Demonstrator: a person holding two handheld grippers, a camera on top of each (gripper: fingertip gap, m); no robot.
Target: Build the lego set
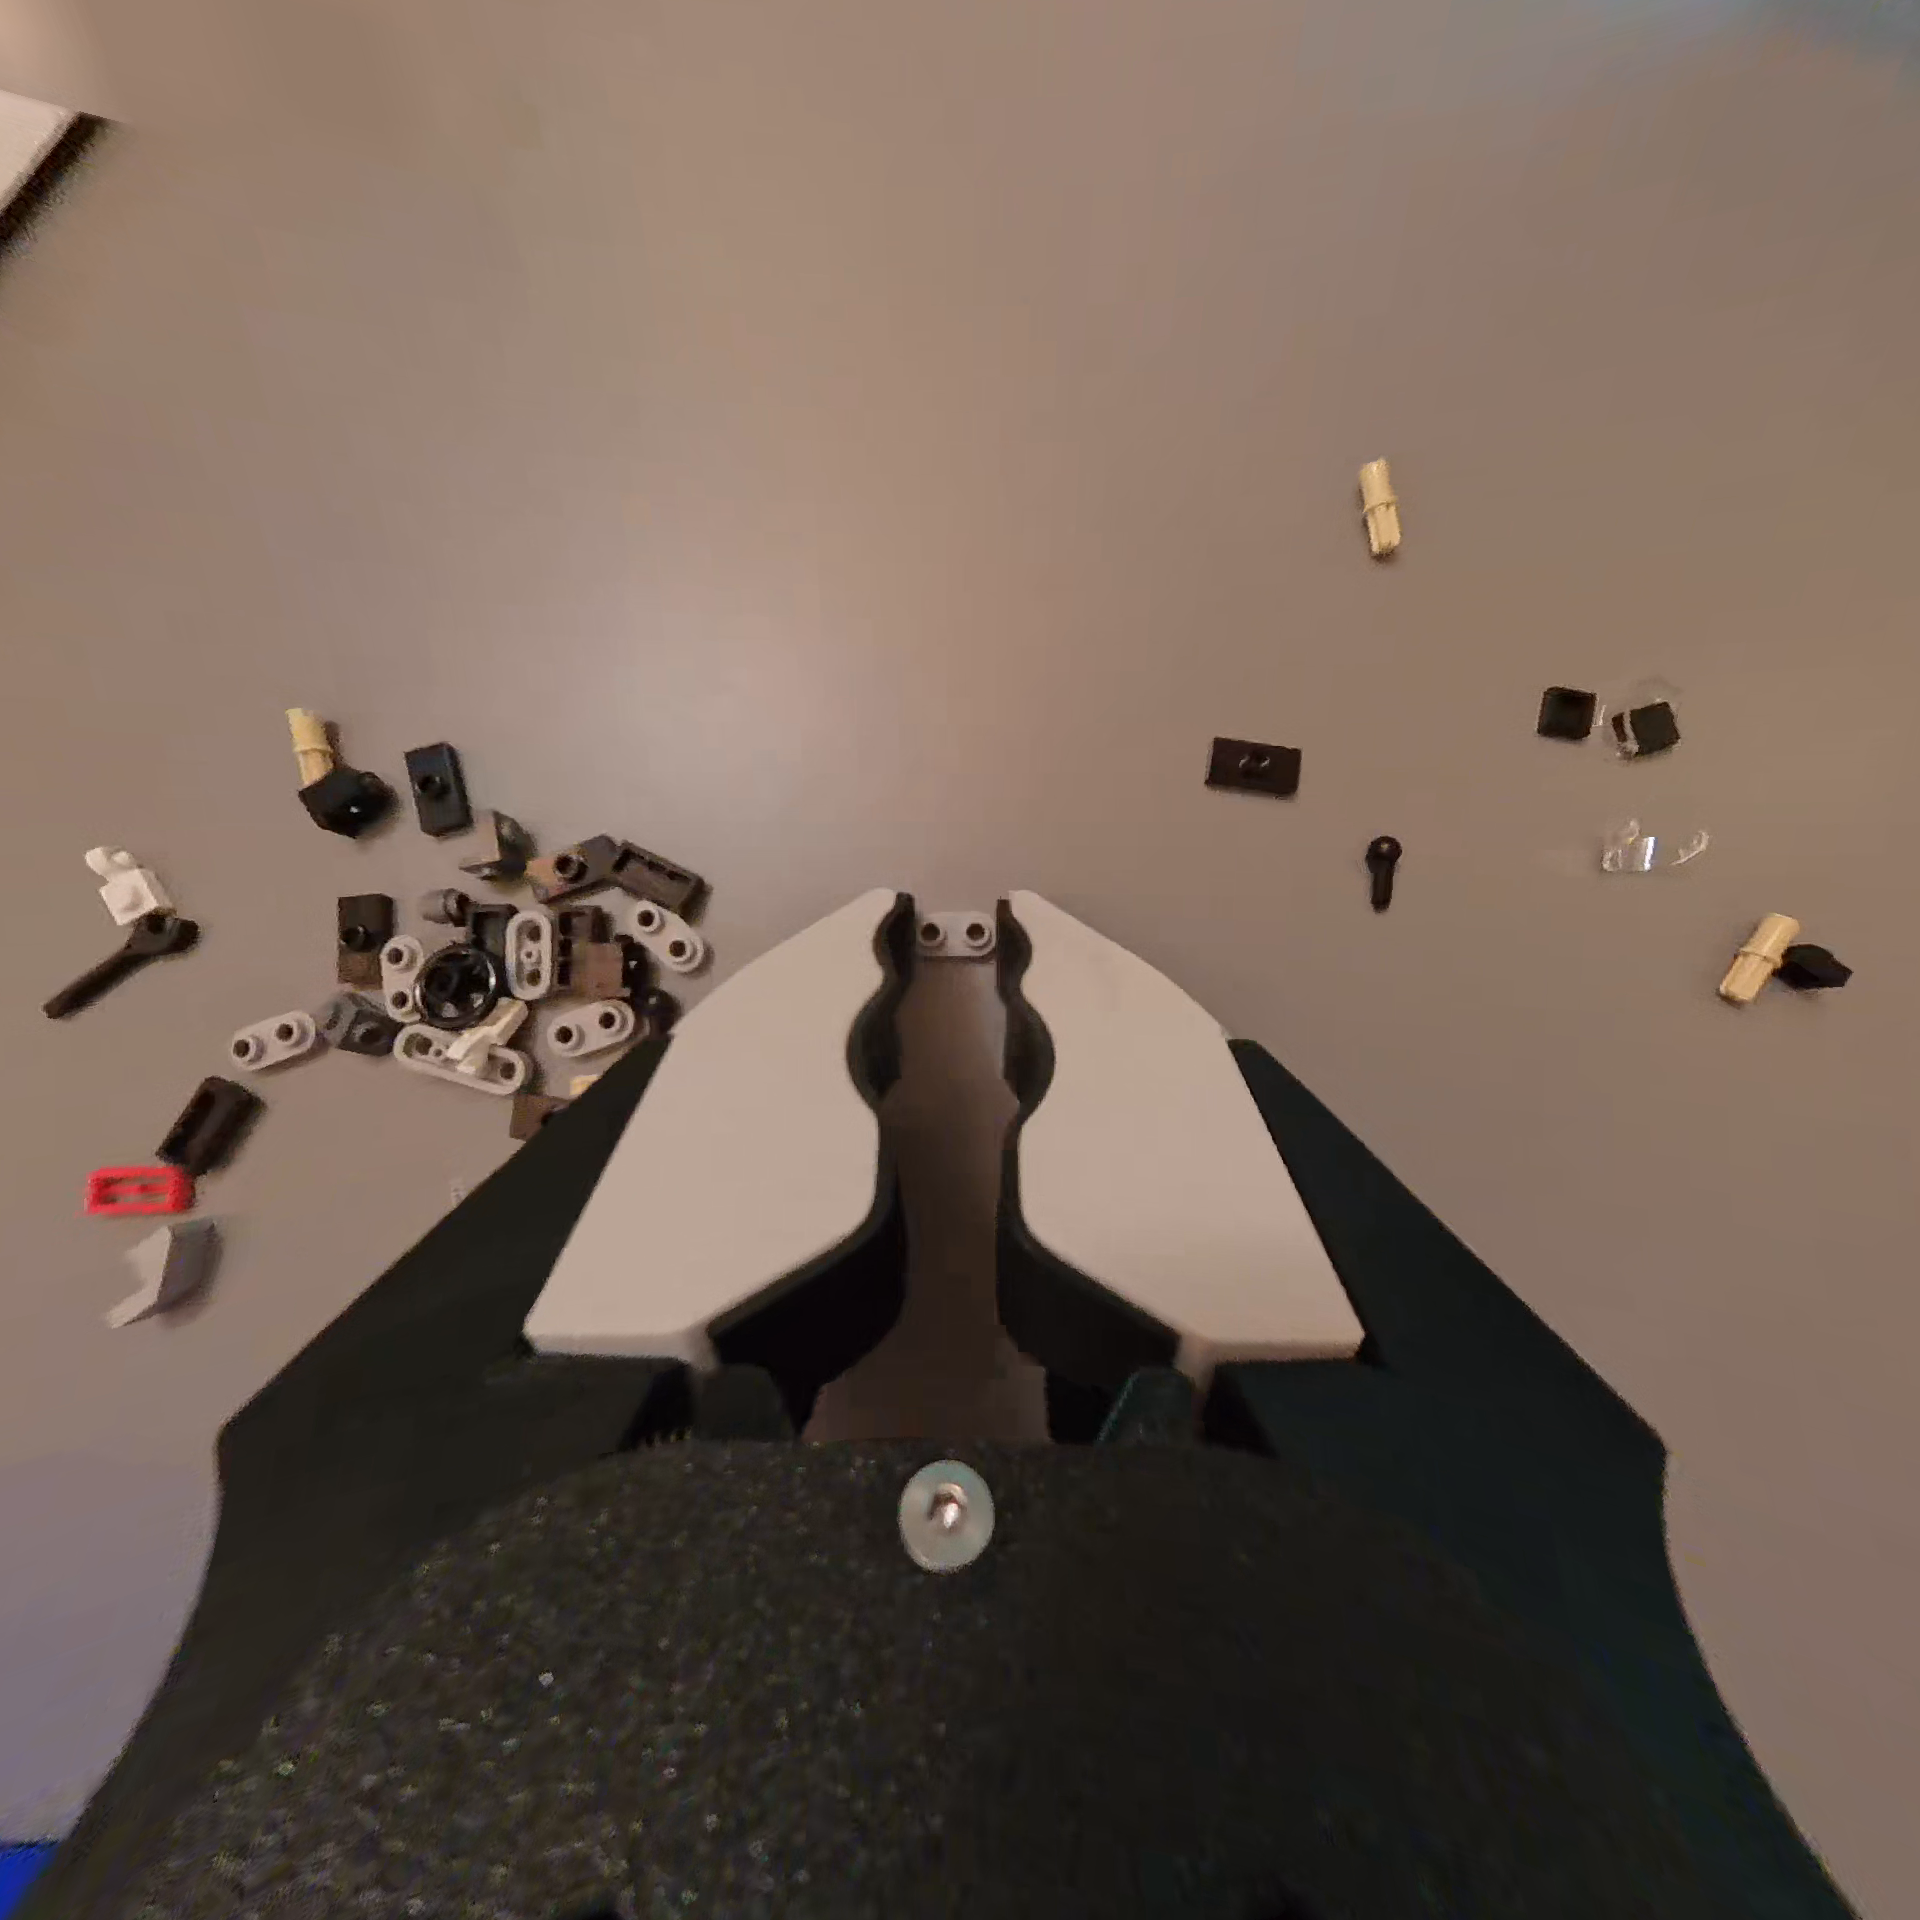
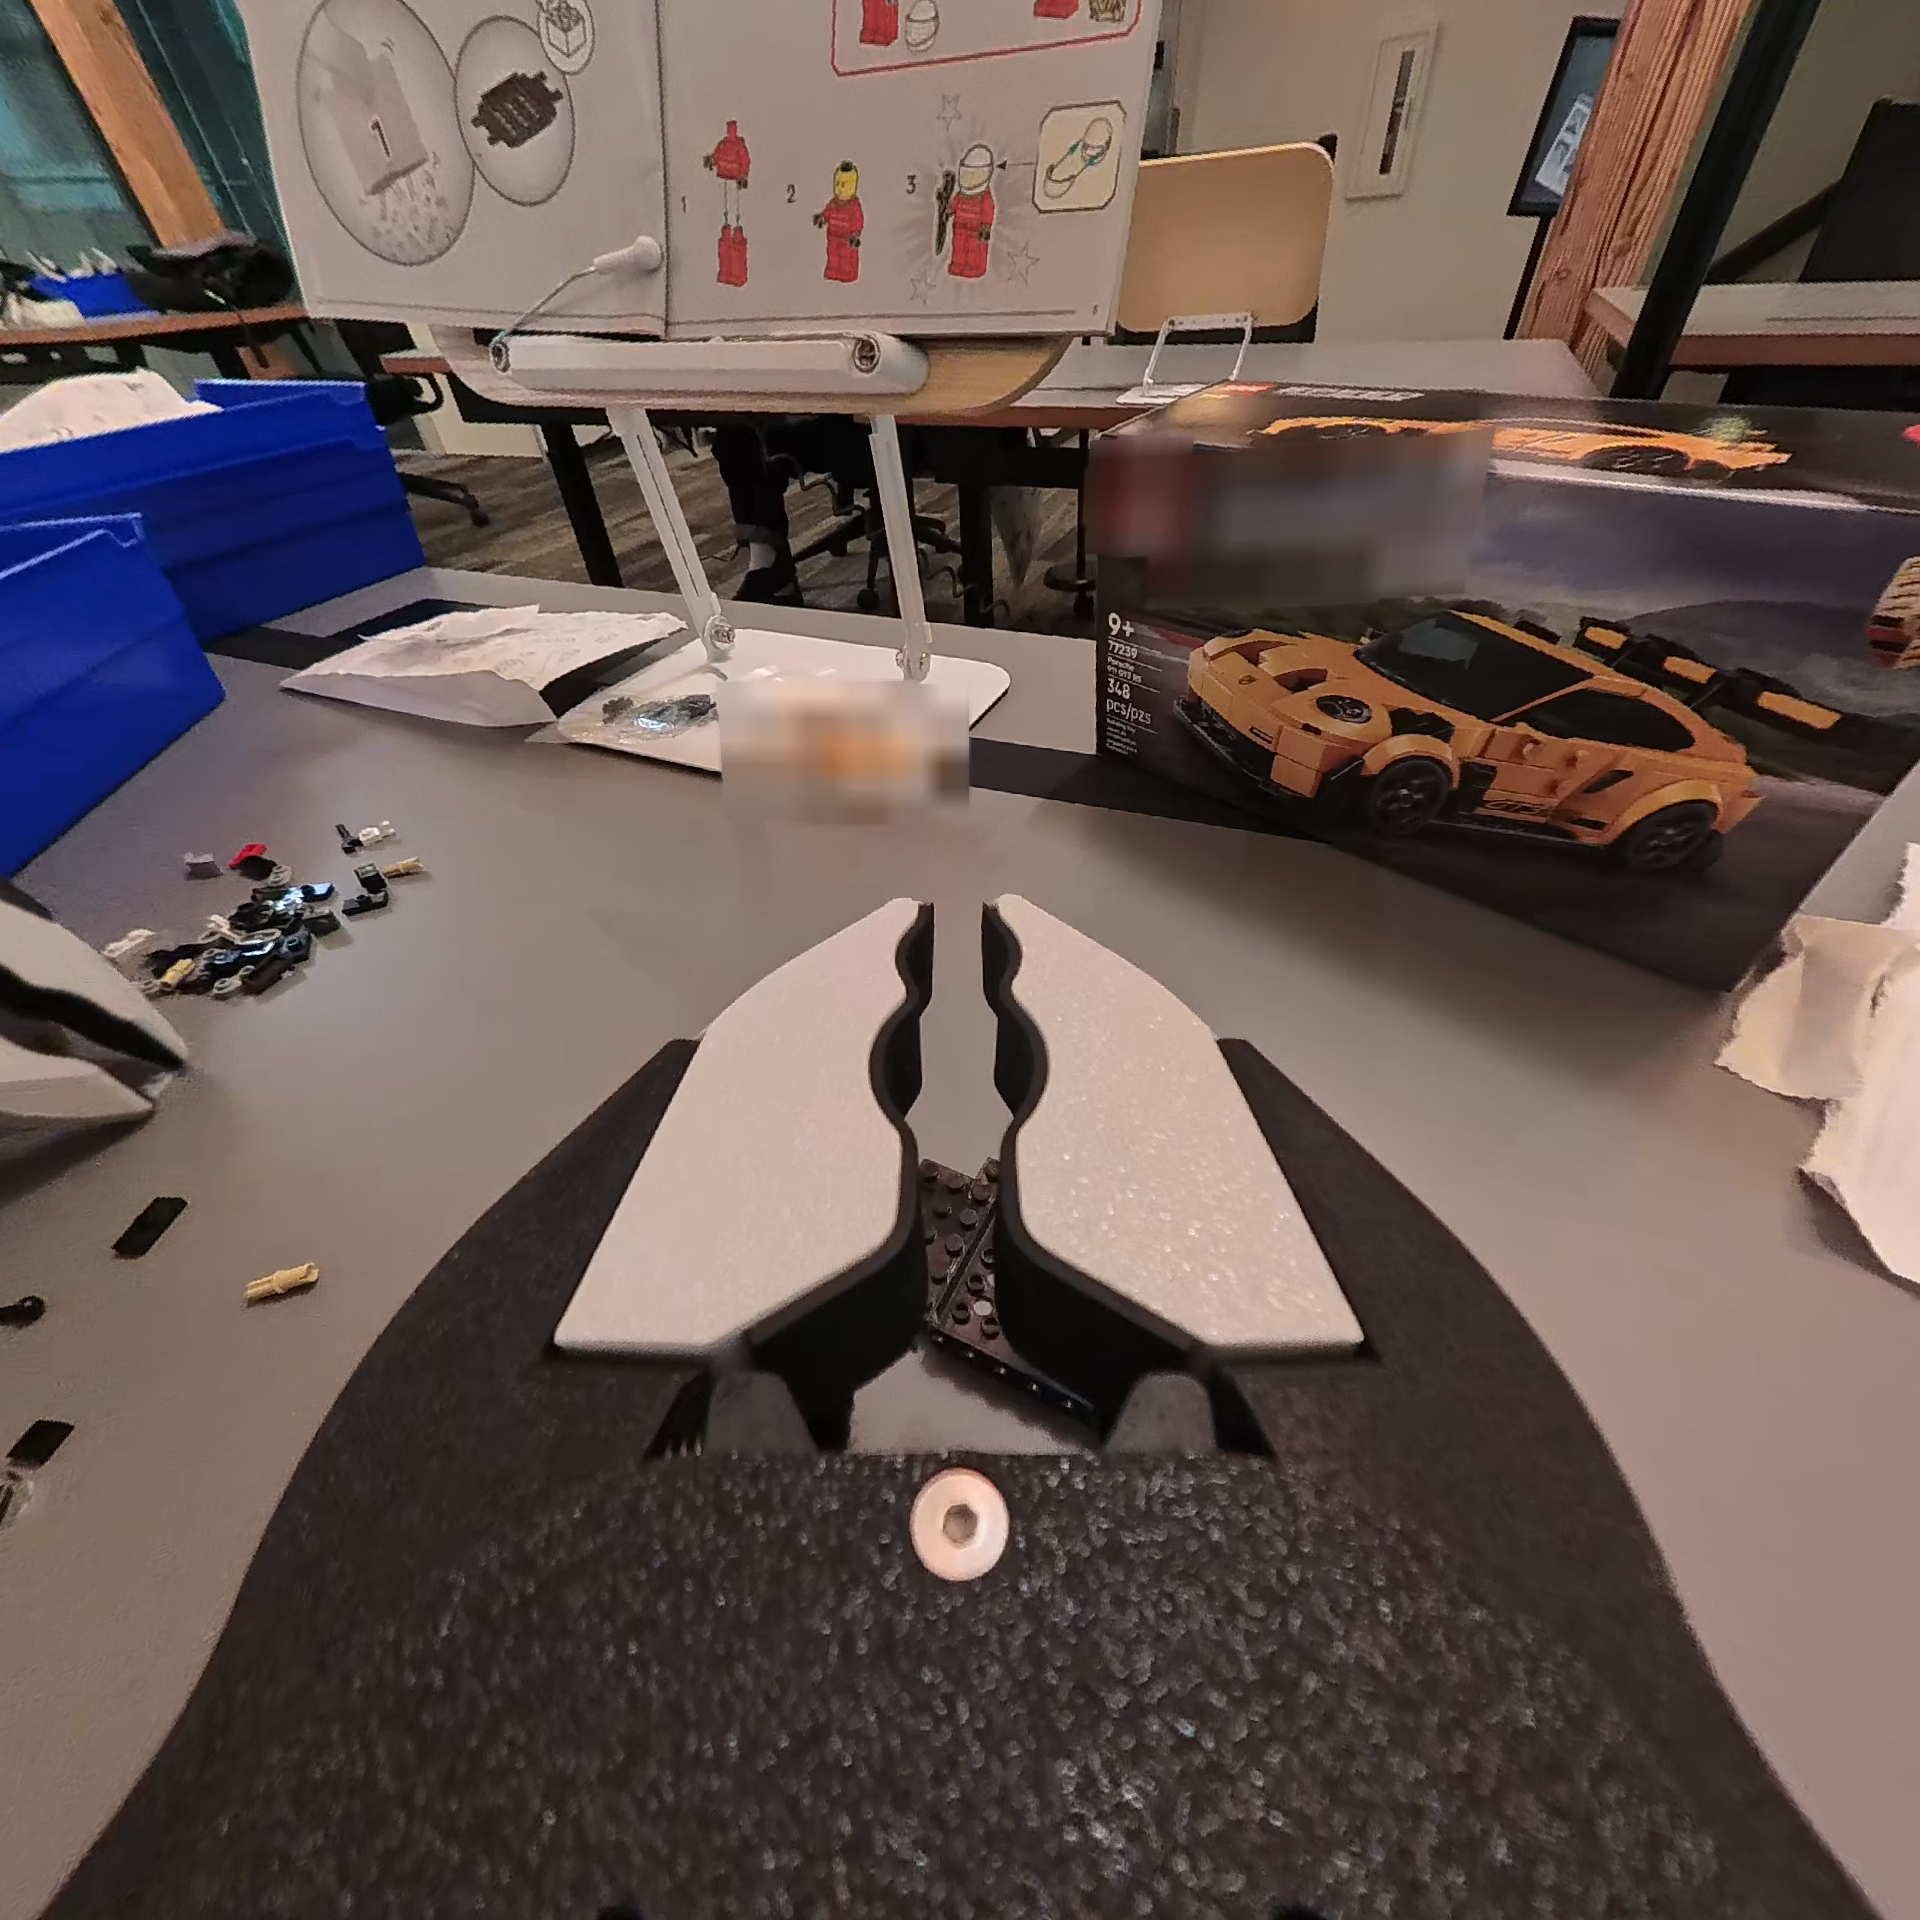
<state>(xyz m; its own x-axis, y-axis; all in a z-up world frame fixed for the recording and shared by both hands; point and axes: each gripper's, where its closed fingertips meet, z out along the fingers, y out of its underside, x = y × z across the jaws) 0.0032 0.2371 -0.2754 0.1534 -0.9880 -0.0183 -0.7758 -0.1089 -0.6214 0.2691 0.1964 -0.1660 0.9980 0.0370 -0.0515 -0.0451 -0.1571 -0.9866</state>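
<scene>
- On the bench (image 2: 1351, 1091), a pile of loose pieces (image 2: 244, 940) lies to the left.
- Far behind it sit storage bins (image 2: 156, 540).
- A stand (image 2: 831, 665) holding the instruction booklet (image 2: 707, 156) rises at the far middle, an opened bag (image 2: 468, 665) just left of its base.
- The set's box (image 2: 1507, 665) stands far right, crumpled paper (image 2: 1849, 1060) nearer.

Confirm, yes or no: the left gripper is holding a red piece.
No. The left gripper pinches a small light grey two-stud plate at its tips; the red piece lies on the table.

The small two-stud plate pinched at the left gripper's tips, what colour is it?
Light grey, clearest in the left wrist view.
</scene>
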